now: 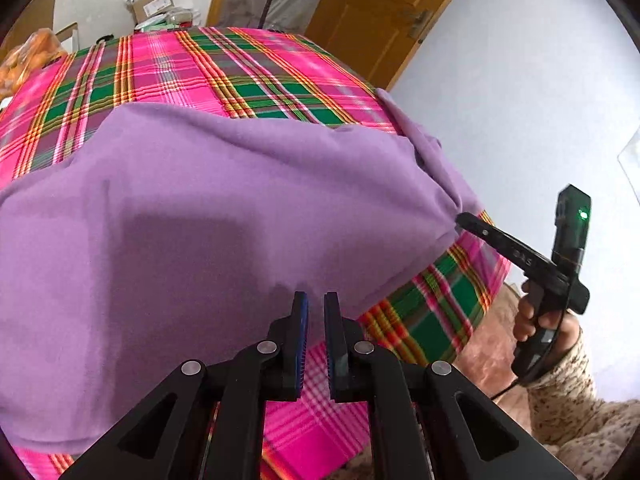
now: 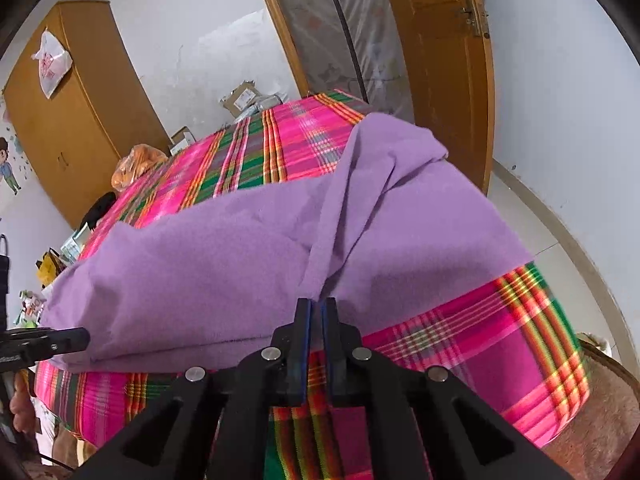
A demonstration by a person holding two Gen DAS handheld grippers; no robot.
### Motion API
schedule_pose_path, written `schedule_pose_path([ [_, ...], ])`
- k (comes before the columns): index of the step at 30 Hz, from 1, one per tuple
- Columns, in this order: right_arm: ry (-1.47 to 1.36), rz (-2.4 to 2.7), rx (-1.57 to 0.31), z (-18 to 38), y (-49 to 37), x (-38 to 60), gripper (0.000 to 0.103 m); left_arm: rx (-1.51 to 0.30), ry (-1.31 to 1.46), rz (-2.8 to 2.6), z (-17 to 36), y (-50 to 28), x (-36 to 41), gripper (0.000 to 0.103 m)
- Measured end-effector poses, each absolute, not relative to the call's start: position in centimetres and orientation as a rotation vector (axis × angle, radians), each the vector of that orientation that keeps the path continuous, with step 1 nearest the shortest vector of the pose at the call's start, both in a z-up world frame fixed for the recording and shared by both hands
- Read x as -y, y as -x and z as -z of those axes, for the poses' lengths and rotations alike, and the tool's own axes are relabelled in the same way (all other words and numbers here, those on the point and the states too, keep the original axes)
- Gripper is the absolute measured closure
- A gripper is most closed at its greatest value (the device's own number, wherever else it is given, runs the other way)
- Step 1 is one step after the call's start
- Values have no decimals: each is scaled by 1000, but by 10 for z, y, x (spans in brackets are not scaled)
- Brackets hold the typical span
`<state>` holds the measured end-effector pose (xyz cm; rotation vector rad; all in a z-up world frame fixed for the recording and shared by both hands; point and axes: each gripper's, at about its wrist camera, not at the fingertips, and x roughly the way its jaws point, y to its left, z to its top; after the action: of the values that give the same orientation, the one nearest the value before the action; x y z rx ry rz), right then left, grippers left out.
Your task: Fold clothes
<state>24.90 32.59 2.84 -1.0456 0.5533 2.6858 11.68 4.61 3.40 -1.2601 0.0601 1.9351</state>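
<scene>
A purple garment [image 1: 208,216] lies spread over a bed with a pink, green and orange plaid sheet [image 1: 168,68]. In the left wrist view my left gripper [image 1: 316,300] is shut on the garment's near edge. My right gripper [image 1: 460,219], held by a hand [image 1: 528,320], pinches the garment's right corner, where the cloth bunches. The right wrist view has my right gripper [image 2: 316,303] shut on a gathered fold of the purple garment [image 2: 224,248]. My left gripper [image 2: 82,339] bites the near edge at far left.
A wooden door [image 2: 440,60] stands behind the bed's far right corner, with a wardrobe [image 2: 72,120] at left. Cardboard boxes [image 1: 154,4] and an orange bag [image 2: 136,164] sit beyond the bed. The plaid sheet [image 2: 480,340] drapes over the near edge onto a brown fleecy cover [image 1: 492,344].
</scene>
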Motion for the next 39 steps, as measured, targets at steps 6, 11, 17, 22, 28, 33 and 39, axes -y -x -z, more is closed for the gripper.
schedule_pose_path([
  [6,1002,-2662,-468,-47,-237,-339,84,-51,1281,-1926,-30,-103,-55,82],
  [11,982,-2663,-428,-59,-206,-350,77,-35,1307,-1923,-25,-91,-61,79],
  [17,1036,-2660,-351,-59,-161,-357,72,-18,1349,-1923,-19,-79,-64,73],
  [22,1104,-2634,-341,-52,-128,-366,66,-30,1366,-1922,-17,-72,-69,73],
  [28,1173,-2605,-295,-46,-94,-375,66,-22,1374,-1924,-17,-66,-74,72],
  [33,1214,-2552,-304,-41,-73,-385,72,-20,1377,-1935,-16,-64,-77,72],
  [39,1201,-2545,-326,-39,-73,-397,100,-28,1382,-1946,-16,-63,-80,72],
])
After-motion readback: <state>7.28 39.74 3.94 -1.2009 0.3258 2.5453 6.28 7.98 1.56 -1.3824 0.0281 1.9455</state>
